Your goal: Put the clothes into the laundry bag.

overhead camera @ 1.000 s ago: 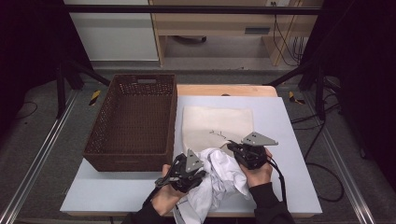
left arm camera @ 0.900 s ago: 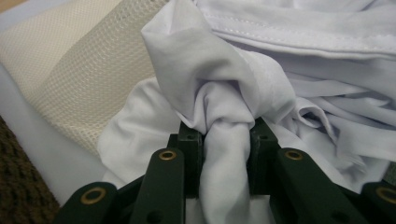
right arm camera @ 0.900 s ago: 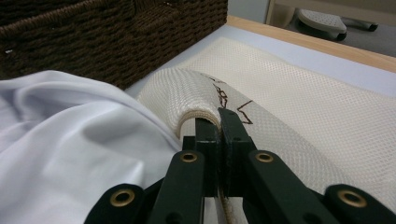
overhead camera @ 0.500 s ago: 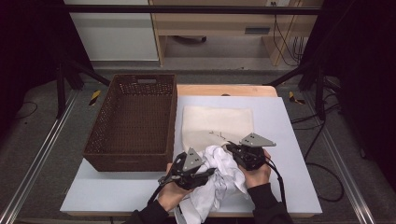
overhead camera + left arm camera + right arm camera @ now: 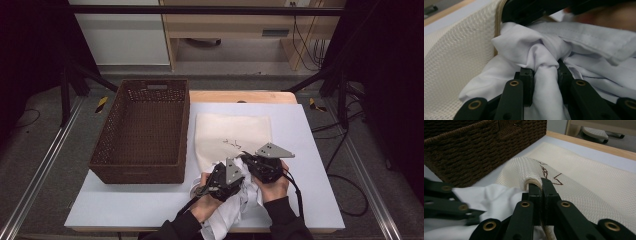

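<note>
**Both grippers clamped at the mouth of the mesh bag**

The left gripper (image 5: 545, 75) is pinching a bunched fold of the crumpled white cotton shirt (image 5: 544, 50) between its jaws, which have just been closing on it; in the high view this gripper (image 5: 239, 176) is sitting low in the centre of the frame. The right gripper (image 5: 541, 185) is clamping shut on the raised rim of the flat cream mesh laundry bag (image 5: 584, 177), just right of the left one in the high view (image 5: 248, 161).

The shirt (image 5: 235, 200) is lying at the bag's near edge and spilling over the table's lower edge between the person's forearms. The bag (image 5: 232, 132) is lying centre frame, with bare white table top (image 5: 315, 150) to its right and below the basket. The rectangular dark brown woven wicker basket (image 5: 142, 130) is standing left of centre, just beside the bag, holding nothing.
</note>
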{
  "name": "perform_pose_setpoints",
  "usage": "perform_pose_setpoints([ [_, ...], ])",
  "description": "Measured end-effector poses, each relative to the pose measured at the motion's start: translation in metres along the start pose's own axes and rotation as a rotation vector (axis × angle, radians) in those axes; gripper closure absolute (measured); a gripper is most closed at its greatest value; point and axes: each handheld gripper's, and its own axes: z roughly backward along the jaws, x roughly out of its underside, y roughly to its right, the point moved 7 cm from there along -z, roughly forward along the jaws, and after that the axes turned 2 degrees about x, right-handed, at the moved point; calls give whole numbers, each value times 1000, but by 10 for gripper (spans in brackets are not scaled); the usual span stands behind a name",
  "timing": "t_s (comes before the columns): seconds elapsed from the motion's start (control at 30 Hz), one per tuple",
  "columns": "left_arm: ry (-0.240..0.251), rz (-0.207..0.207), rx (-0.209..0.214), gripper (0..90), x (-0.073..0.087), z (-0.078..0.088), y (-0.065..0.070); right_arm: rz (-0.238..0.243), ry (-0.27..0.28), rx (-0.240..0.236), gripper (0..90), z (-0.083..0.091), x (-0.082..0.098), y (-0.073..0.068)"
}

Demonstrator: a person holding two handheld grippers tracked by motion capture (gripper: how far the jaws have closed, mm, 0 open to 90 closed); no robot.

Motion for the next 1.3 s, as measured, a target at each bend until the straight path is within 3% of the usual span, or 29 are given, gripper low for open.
perform_pose_setpoints([
  [0.1,-31,27,-11,741,2,-7,-10,15,4,-2,878,3,-2,-1],
  [0.13,-43,28,-48,742,5,-10,-17,18,5,-7,878,4,-2,-2],
  [0.2,-39,49,-70,740,7,-11,-25,21,3,-12,878,5,-2,-3],
  [0.3,-31,59,-69,731,8,-11,-27,27,-1,-8,878,7,-1,-3],
  [0.37,-22,57,-77,676,8,-10,-27,19,0,-10,878,8,1,-2],
  [0.4,-8,30,-45,634,8,-5,-25,11,1,-10,877,9,4,0],
  [0.43,-8,30,-45,580,8,-5,-25,11,1,-10,877,9,4,0],
  [0.47,6,22,-19,580,7,1,-25,12,1,-11,877,10,4,1],
  [0.5,22,26,-1,505,7,7,-26,9,4,-10,876,9,4,2],
  [0.53,51,44,42,375,6,21,-26,4,7,-10,875,9,5,3],
  [0.6,69,66,103,327,9,36,-25,7,7,-13,874,8,6,3],
  [0.67,70,76,107,318,13,40,-26,12,7,-10,874,8,7,3],
  [0.8,51,113,115,459,38,36,-27,14,3,-5,874,6,8,2],
  [0.9,34,106,110,591,43,31,-25,5,-1,-4,875,4,9,1],
  [0.97,32,86,90,701,41,30,-23,-2,1,-4,876,3,10,1],
  [1.03,44,78,95,741,38,31,-19,-9,6,-5,877,2,10,0],
  [1.07,88,65,128,754,31,38,-12,-15,10,-3,878,2,10,0],
  [1.1,88,65,128,797,31,38,-12,-15,10,-3,878,2,10,0],
  [1.13,159,65,185,808,20,50,-3,-32,17,-13,878,2,10,0],
  [1.17,186,50,193,810,12,54,3,-34,18,-14,878,2,10,0],
  [1.3,182,15,199,812,4,48,14,-36,27,-20,879,2,9,-1],
])
